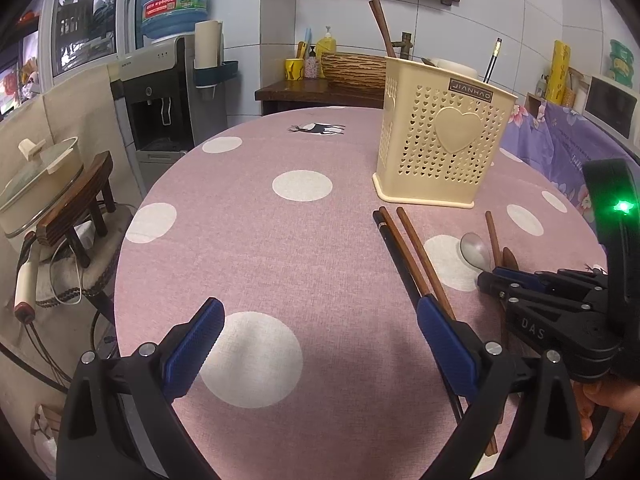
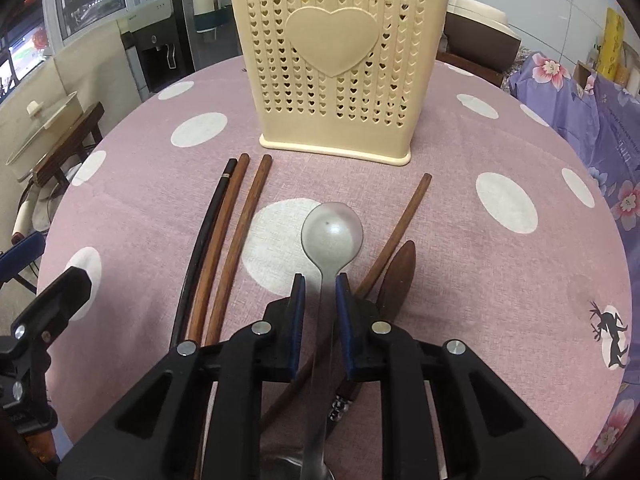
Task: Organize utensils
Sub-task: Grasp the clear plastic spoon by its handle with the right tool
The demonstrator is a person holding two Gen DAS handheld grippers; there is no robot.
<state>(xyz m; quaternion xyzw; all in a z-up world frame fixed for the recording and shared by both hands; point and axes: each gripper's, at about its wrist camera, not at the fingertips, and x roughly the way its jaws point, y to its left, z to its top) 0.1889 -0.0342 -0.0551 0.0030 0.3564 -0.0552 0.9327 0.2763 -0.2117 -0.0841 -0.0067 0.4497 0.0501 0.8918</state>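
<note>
A cream perforated utensil holder (image 2: 335, 68) with a heart on its front stands on the pink dotted table (image 2: 500, 280); it also shows in the left wrist view (image 1: 440, 140), with chopsticks standing in it. In front of it lie a black chopstick (image 2: 204, 240), two brown chopsticks (image 2: 236, 240), a third brown chopstick (image 2: 400, 232), a dark wooden blade (image 2: 398, 276) and a metal spoon (image 2: 332, 232). My right gripper (image 2: 321, 284) straddles the spoon's handle, jaws narrowly apart, with small gaps showing. My left gripper (image 1: 316, 320) is open and empty over the table, left of the chopsticks (image 1: 412, 256).
A water dispenser (image 1: 160, 92) stands beyond the table's far left edge. A stool with a lidded pot (image 1: 40, 176) sits to the left. A purple floral cloth (image 2: 592, 120) lies at the right. A wooden side table with bottles (image 1: 320, 80) is behind the holder.
</note>
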